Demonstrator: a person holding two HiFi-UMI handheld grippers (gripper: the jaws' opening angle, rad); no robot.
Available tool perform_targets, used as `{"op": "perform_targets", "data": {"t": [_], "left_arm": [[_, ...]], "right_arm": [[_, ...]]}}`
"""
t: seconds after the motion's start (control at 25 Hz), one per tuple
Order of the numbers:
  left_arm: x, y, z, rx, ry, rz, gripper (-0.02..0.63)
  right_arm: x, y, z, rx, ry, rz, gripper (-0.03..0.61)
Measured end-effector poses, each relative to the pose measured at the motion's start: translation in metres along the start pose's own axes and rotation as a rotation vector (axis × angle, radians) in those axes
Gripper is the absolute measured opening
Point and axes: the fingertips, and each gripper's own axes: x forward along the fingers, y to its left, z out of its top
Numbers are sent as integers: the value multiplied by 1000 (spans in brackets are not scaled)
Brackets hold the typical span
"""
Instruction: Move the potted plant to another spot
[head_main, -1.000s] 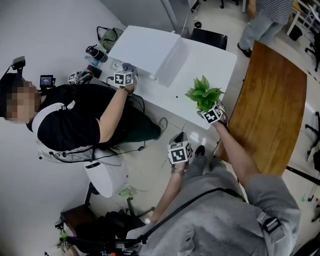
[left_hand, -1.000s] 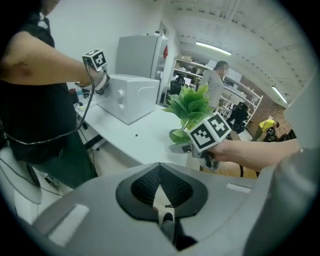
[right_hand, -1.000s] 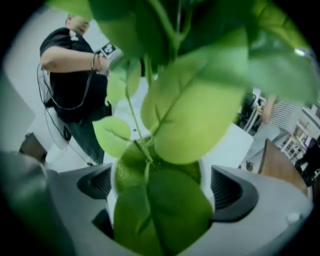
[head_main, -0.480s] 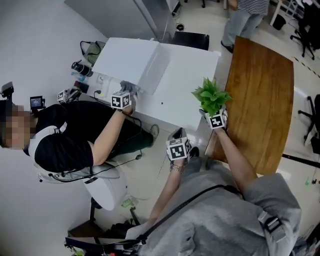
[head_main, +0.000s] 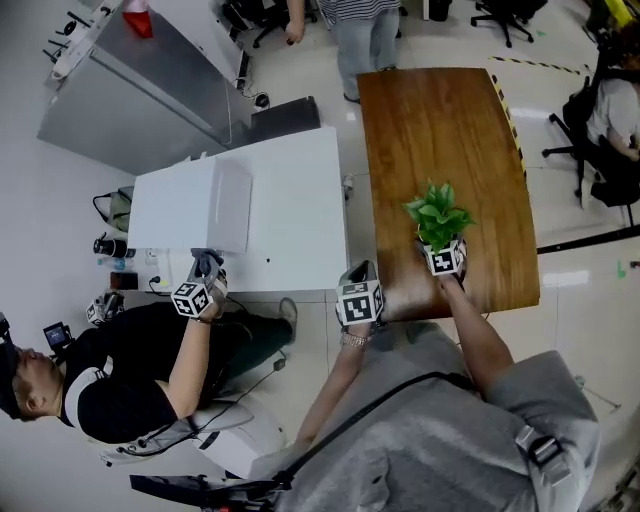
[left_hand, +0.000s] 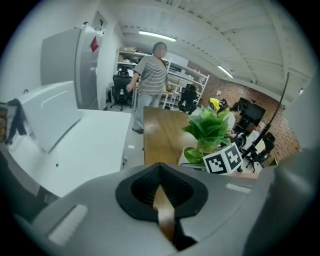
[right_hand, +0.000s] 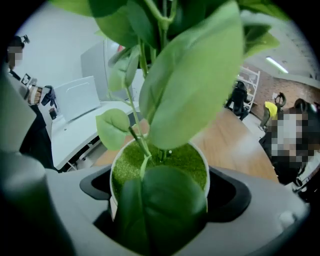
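Small leafy green plant in a round white pot (right_hand: 159, 162), clamped at the pot between the wide-set jaws of the right claw (head_main: 441, 246), over the near part of the long brown wooden surface (head_main: 440, 130); whether standing or lifted, not to tell. Pot rim and green moss visible only in the right gripper view; in the head view, covered by leaves and marker cube. Left claw (left_hand: 161, 196) empty, jaws together except a thin slit, near the wooden edge. To the left, white surface (head_main: 290, 215), with a seated person in black (head_main: 120, 390).
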Motion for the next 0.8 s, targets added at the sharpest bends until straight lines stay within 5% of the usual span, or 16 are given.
{"op": "perform_targets", "data": {"t": [0.36,0.56,0.64,0.76,0.8], "left_arm": [[-5,-3,6,51,0,-33,14],[-16,0,5,52,-27,-81,14],[-16,-5,-2,58,-24,-112,14],[-19,-22,-23,77,-6,-175,14],[-22,-27,-30,87,1,-195,14]], "right_arm": [[-23,-90,-48,165,-1,-113,583],[-88,-98,-61,313,-112,-256,566],[-121,-104,-78,368,-121,-383,389],[-162,-98,-90,434,-126,-494,0],[-169,-90,-89,459,-131,-484,0]]}}
